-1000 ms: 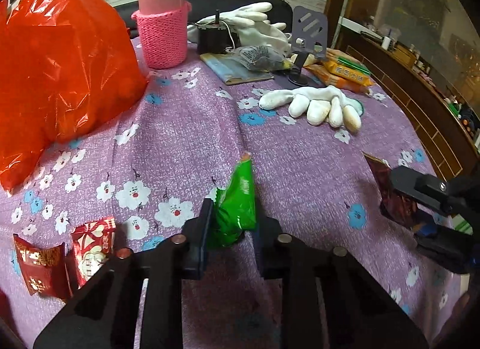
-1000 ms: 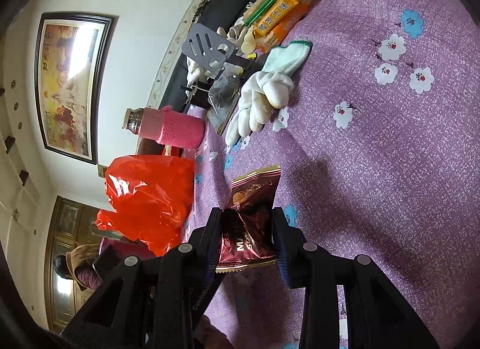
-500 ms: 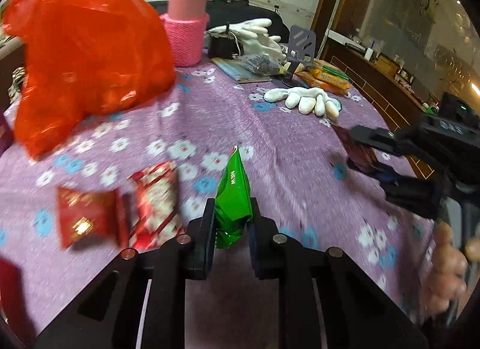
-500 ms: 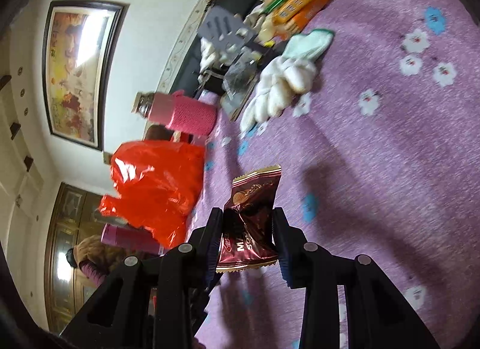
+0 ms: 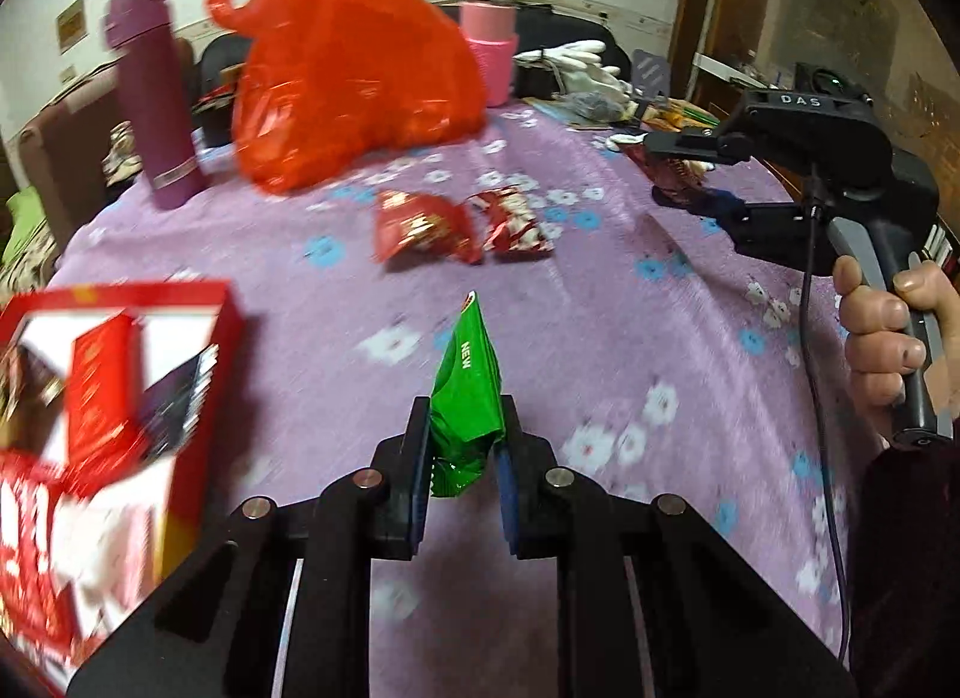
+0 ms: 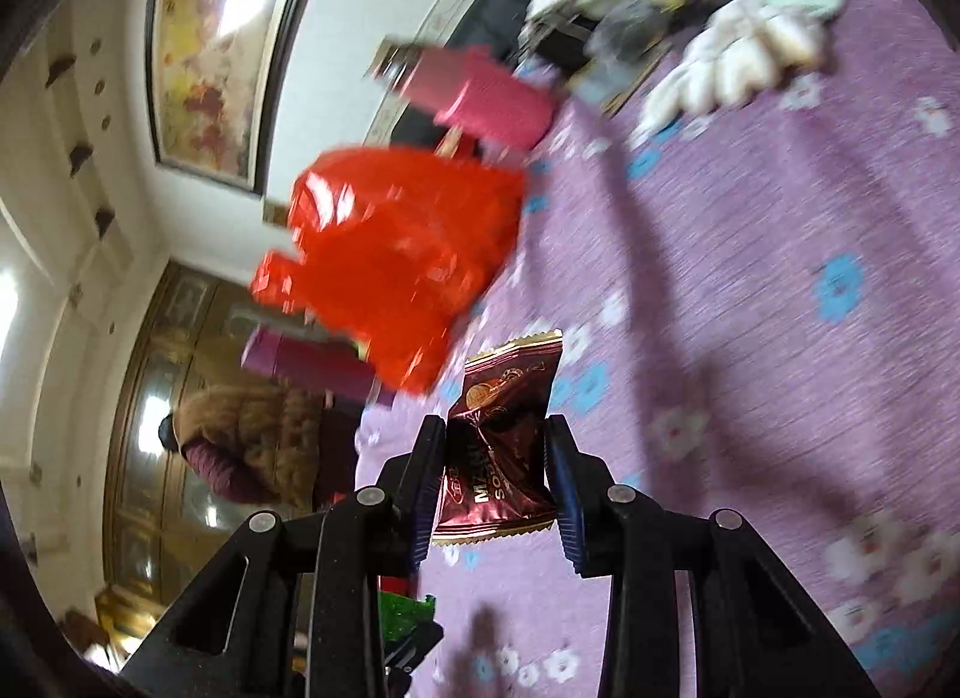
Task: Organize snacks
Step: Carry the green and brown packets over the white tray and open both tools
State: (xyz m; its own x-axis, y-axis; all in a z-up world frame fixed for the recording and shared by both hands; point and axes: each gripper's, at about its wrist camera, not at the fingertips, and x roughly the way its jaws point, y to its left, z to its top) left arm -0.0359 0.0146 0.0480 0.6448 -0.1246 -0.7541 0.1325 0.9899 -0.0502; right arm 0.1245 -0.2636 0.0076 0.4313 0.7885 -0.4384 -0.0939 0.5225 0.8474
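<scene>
1. The green snack packet (image 5: 467,392) carries the white word "NEW" along its upper half; no other print on it can be read.
2. The dark red snack packet (image 6: 501,440) shows partial white letters that look like "MA" and "SO", but the rest is cut off by the fingers, so the brand stays unclear.
3. The body of the right hand-held gripper (image 5: 684,173), seen from the left wrist view, is marked "DAS" on top.
4. The left hand-held gripper (image 5: 462,458) is closed to a narrow gap on the green snack packet, pinching its lower end; the packet stands up and points away from the camera, clear of the counter (image 5: 600,308).
5. The right hand-held gripper (image 6: 495,482) is closed on the dark red snack packet, whose serrated top edge sticks out past the fingertips, above the purple flowered cloth.
6. Two red snack packets (image 5: 456,224) lie side by side on the counter, ahead of the left hand-held gripper and well apart from it.
7. A red box (image 5: 108,398) with packets inside sits at the left edge, blurred.
8. Farther back stand an orange plastic bag (image 5: 354,74), a purple flask (image 5: 159,104) and a pink bottle (image 5: 489,44).
</scene>
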